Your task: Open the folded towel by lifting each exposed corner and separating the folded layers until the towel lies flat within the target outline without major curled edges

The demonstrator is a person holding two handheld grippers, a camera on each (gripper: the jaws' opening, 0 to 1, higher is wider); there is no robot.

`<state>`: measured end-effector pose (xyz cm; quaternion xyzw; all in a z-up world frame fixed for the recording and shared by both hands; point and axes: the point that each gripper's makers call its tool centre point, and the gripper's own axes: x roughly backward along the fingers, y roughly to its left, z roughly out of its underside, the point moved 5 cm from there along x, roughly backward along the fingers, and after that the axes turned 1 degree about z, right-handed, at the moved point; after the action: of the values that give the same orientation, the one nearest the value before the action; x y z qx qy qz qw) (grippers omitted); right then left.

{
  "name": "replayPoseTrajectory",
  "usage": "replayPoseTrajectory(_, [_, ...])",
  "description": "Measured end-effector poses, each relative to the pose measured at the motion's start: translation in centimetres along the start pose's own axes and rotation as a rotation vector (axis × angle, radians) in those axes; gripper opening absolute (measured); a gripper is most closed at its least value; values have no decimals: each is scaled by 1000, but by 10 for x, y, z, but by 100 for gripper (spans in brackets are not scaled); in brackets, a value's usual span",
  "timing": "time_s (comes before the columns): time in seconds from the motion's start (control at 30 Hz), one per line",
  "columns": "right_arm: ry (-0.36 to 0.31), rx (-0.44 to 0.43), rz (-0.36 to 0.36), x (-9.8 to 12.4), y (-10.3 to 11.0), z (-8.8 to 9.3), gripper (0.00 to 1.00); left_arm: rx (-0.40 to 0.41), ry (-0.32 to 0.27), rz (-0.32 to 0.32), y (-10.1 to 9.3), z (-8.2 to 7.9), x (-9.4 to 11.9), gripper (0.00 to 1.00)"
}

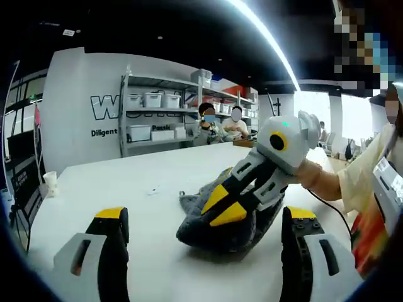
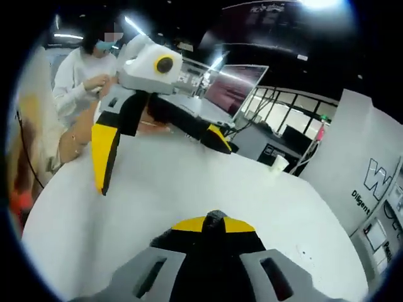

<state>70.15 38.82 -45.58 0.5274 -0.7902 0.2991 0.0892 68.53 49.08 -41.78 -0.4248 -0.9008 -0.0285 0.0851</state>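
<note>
Towel (image 1: 217, 217), bunched grey mid-counter (image 1: 126, 182), hangs pinched in my right tongs (image 1: 228, 206); my left tongs (image 1: 208, 248) wait spread nearby. Risk, as I judge it: I've caught several layers, so lifting drags the bundle instead of unfolding it.

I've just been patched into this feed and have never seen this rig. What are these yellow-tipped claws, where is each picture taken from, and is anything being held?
No robot here: a person holds a two-jaw gripper in each hand, each carrying a camera that looks along its jaws. In the left gripper view, the left gripper stands open above the white table. Ahead, the right gripper pinches the crumpled dark grey towel. In the right gripper view its yellow tips are shut on a fold of cloth, with the left gripper across the table, open. A white paper cup stands at the table's edge.
</note>
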Motion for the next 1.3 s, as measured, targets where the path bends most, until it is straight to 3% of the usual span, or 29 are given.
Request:
replayPoseTrajectory(0.23, [56,-13,-55,-3,14,12,3,6,8,-2,1,3,0,100])
replayPoseTrajectory(0.43, [36,-24,-36,6,11,9,7,8,7,0,2,2,-1,100])
replayPoseTrajectory(0.57, [14,-20,-1,17,7,4,25,7,16,4,2,4,-3,100])
replayPoseTrajectory(0.67, [22,2,21,28,2,4,47,17,18,13,3,5,-5,100])
replayPoseTrajectory(0.73, [32,-3,40,37,0,6,68,23,18,18,3,5,-6,100])
replayPoseTrajectory(0.8, [44,-6,65,46,-4,8,82,27,21,20,3,6,-7,100])
replayPoseTrajectory(0.97, [55,-63,151,77,-17,14,99,29,26,17,4,7,-8,100])
replayPoseTrajectory(1.17, [56,-138,186,110,-22,29,99,36,36,20,5,10,-12,100])
replayPoseTrajectory(1.3, [124,-162,238,132,-21,51,99,29,48,32,2,12,-14,100])
